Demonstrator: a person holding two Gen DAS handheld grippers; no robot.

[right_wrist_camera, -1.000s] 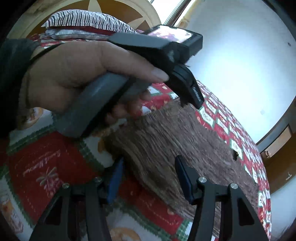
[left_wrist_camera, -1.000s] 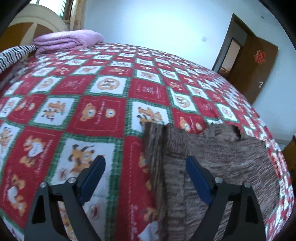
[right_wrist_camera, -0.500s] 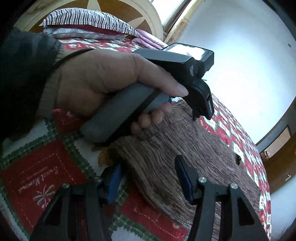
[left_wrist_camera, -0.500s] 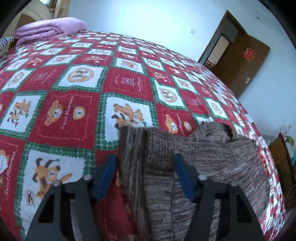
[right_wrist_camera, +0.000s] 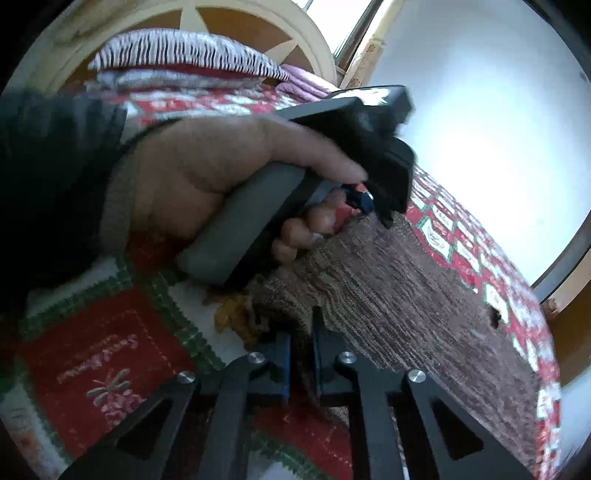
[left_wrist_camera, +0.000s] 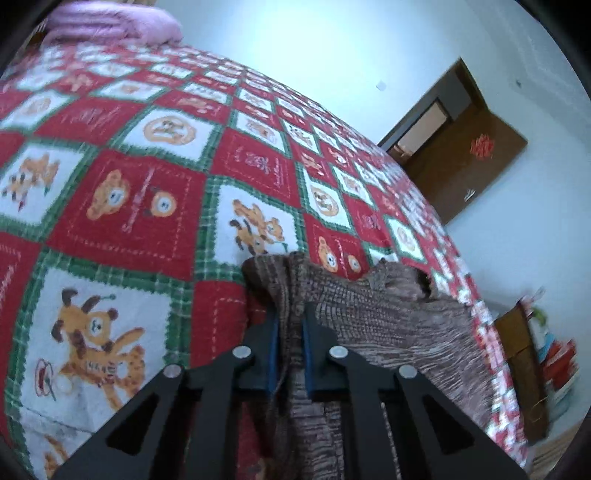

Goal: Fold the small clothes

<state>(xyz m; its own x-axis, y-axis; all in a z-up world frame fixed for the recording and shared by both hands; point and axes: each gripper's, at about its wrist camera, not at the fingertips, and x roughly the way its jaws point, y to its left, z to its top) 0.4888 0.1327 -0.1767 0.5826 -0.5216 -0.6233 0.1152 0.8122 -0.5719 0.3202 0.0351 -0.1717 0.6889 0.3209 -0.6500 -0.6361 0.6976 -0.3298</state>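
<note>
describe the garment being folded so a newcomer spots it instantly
Start at the bed's red, white and green patchwork quilt with cartoon bears. The sweater lies flat on it, both grippers shut on one edge. It is the only plain brown knit; the pink blanket sits far off by the headboard.
</note>
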